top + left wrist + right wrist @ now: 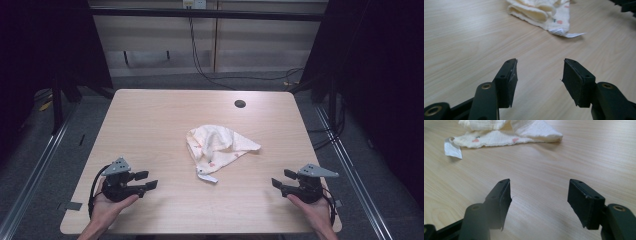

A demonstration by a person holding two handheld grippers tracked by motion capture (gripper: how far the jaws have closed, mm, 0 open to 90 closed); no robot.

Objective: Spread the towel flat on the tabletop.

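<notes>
A crumpled cream cloth (218, 145) with small pink marks and a white label (206, 176) lies at the middle of the wooden table (150, 125). My left gripper (147, 180) rests in a hand near the front left, open, nothing between its jaws, pointing right. My right gripper (280, 178) sits in the other hand at the front right, open and empty, pointing left. In the left gripper view the cloth (544, 12) lies ahead of the open left gripper (539, 75). In the right gripper view the cloth (506, 132) and its label (452, 148) lie beyond the open right gripper (539, 195).
A round cable hole (240, 103) sits near the table's far edge. Cables (200, 60) run over the floor behind the table. Dark frame rails (35, 165) flank both sides. Bare wood separates each gripper from the cloth.
</notes>
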